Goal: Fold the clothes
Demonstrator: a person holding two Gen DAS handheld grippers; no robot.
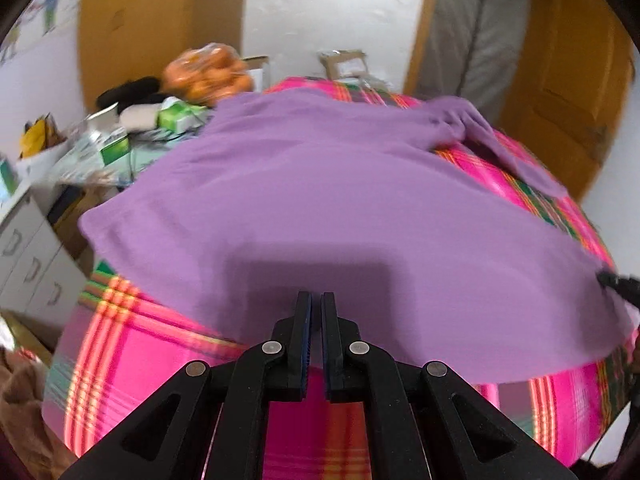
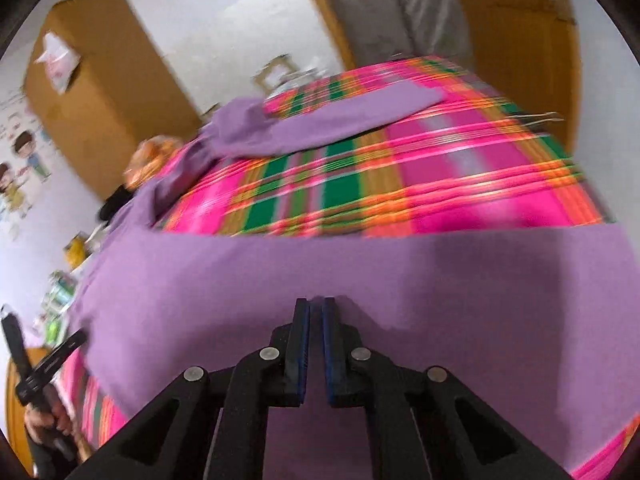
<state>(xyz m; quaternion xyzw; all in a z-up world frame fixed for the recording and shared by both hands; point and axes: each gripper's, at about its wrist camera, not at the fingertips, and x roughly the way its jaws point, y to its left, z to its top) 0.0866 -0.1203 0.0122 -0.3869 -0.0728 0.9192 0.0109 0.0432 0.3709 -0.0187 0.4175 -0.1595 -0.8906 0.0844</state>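
Both grippers' fingers (image 1: 304, 320) pinch the purple garment (image 1: 320, 184).

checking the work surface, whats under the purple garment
A pink, green and orange plaid cloth lies under the purple garment, showing around its edges. Whatever is beneath the garment's middle, and beneath the cloth, is covered.

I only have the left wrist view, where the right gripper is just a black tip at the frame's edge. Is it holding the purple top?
Observer: Likely. The right wrist view shows the right gripper with its fingers nearly together on the hem of the purple top.
Operator: Where does the far sleeve end?
Observer: The sleeve lies stretched out across the plaid bedcover, its cuff well short of the far edge.
Operator: Any sign of the person?
Observer: A hand at that view's lower left grips the handle of the left gripper.
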